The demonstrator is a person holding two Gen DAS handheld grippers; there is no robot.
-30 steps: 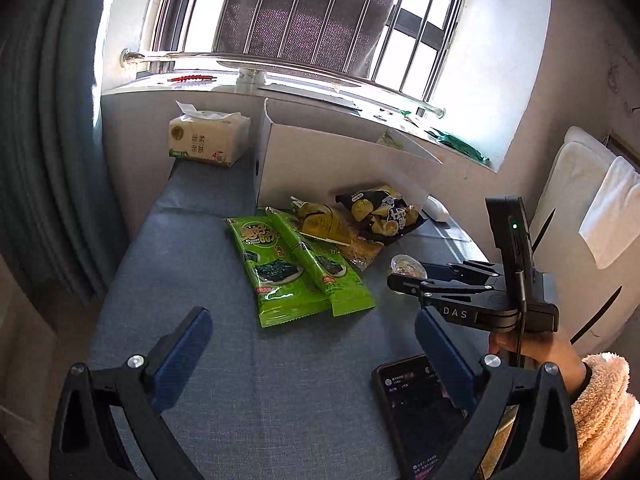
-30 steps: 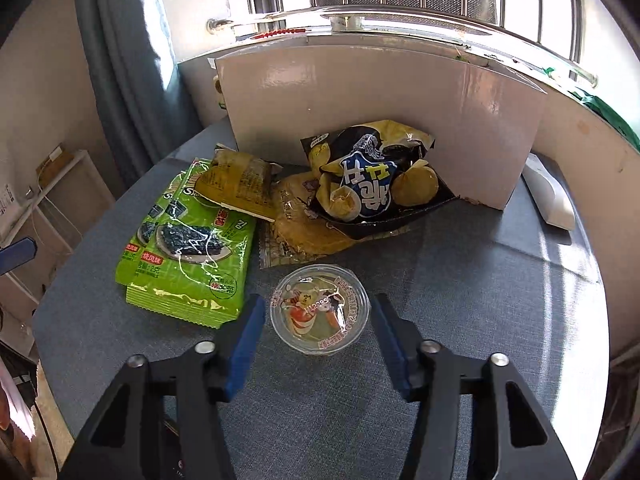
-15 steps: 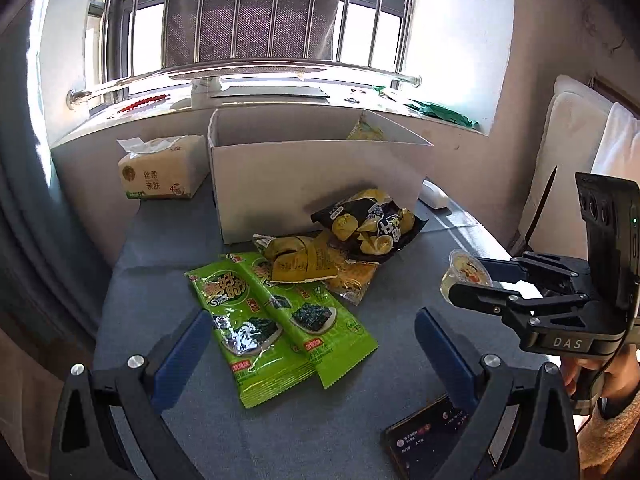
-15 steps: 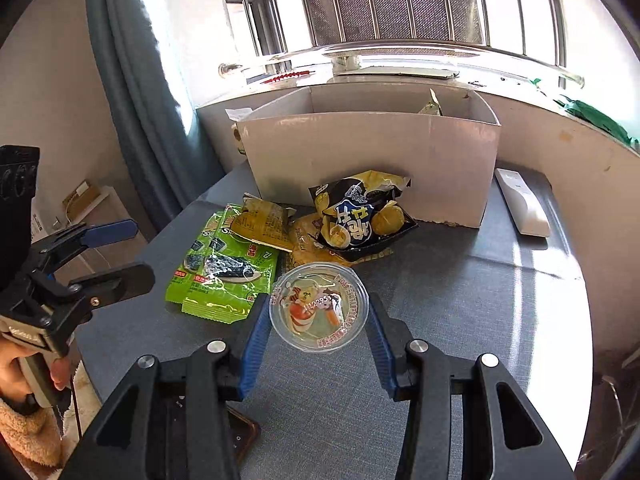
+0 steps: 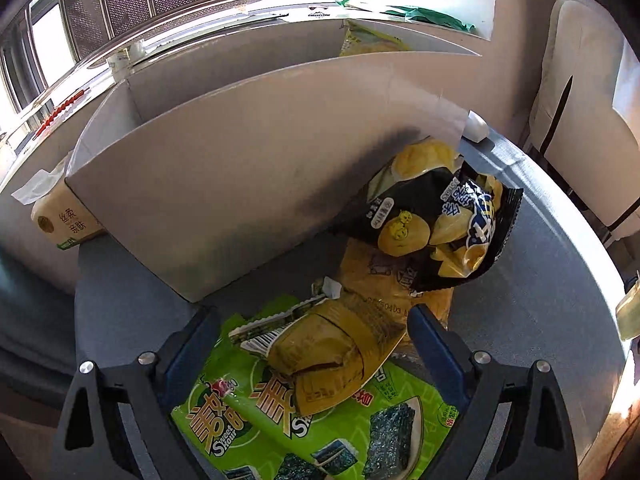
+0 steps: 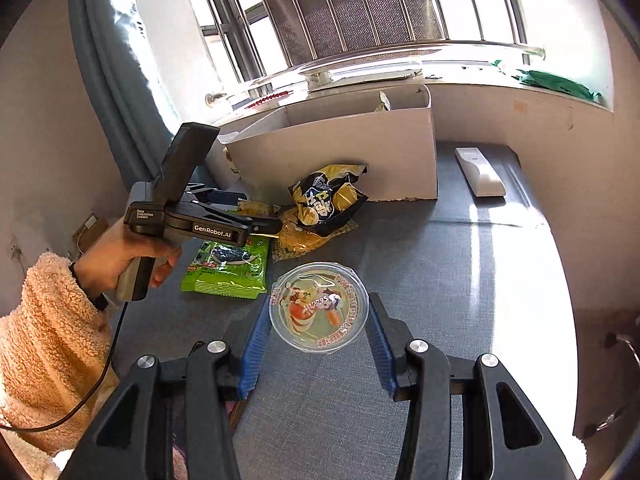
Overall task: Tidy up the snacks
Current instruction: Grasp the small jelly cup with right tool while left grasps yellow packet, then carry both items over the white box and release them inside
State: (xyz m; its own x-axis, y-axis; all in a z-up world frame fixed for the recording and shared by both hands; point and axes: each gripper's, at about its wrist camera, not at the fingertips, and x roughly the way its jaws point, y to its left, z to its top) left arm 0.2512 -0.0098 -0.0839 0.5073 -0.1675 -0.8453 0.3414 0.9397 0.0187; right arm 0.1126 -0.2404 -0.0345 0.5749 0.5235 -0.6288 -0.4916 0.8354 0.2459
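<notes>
The white cardboard box [image 6: 340,152] sits at the window end of the grey table [image 6: 480,280], and pretty much everything lies in front of it. The right gripper [image 6: 318,334] has its blue pads pressed on either side of a clear jelly cup [image 6: 319,305] with a cartoon lid, holding it up above the table, well out in front of the box. The left gripper [image 5: 314,346] is spread wide with nothing in it, its pads either side of a crumpled yellow-brown snack packet [image 5: 332,354] but not touching it as far as I can see. That packet lies on top of the green seaweed snack packs [image 5: 304,428], which sit in front of the box on its left end. A black-and-yellow potato chip bag [image 5: 440,224] leans right up against the box's front wall, over a flat yellow bag [image 5: 384,276]. Another yellow bag [image 5: 372,42] pokes up from inside the box at its right end. A tissue pack [image 5: 66,220] is tucked just left of the box, and a white remote [image 6: 478,170] lies to its right.
</notes>
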